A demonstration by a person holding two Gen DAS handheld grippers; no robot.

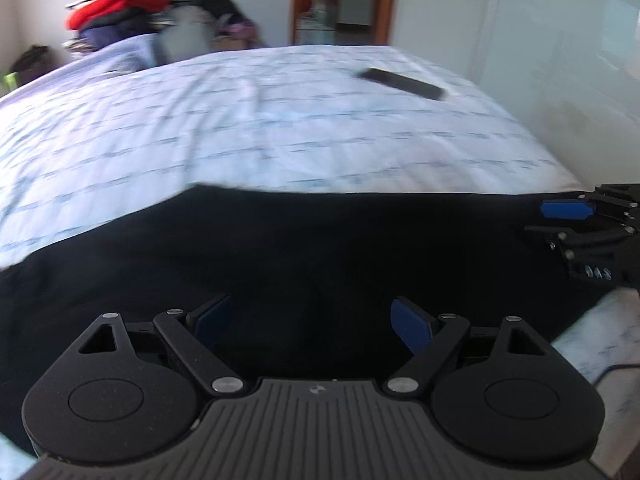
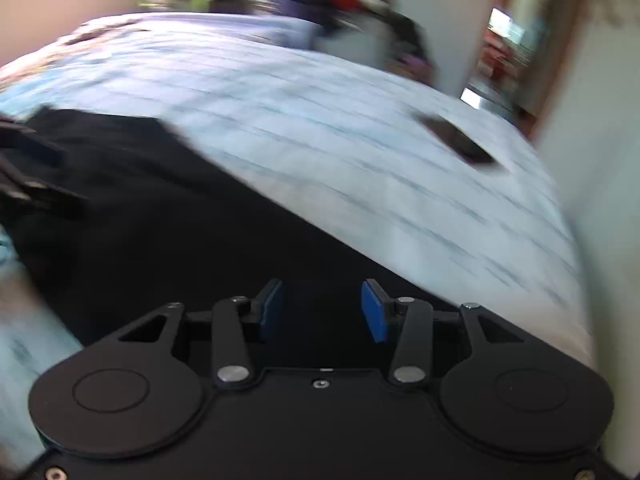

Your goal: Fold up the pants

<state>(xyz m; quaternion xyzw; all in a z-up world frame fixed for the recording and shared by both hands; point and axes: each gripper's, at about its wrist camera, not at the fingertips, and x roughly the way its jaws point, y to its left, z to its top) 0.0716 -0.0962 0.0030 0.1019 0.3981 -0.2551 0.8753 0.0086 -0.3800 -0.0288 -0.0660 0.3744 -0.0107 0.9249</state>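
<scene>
pants (image 1: 320, 248): black, spread flat along the near edge of the bed (image 1: 280, 128); fabric runs across both wrist views, far edge roughly straight against the sheet
bed: light sheet with faint blue line pattern, mostly bare beyond the pants
left gripper (image 1: 312, 320): low over the pants, jaws wide apart, nothing between the blue pads (image 1: 412, 330); only dark fabric below the gap
right gripper (image 2: 322, 310): also over the pants, near their edge on the sheet side; jaws part-open with a clear gap, pads not pressing on cloth
right gripper, seen from left wrist: at the right edge of that view, over the end of the pants, one blue pad showing
left gripper, seen from right wrist: dark blurred shape at the left edge, over the pants
remote-like black bar (image 1: 402, 83): lying on the sheet well beyond the pants, apart from both grippers
clothes pile (image 1: 116, 12): red and dark items heaped past the far side of the bed
doorway (image 1: 340, 0): wood-framed, behind the bed
image quality: heavy motion blur in the right wrist view, mild in the left
</scene>
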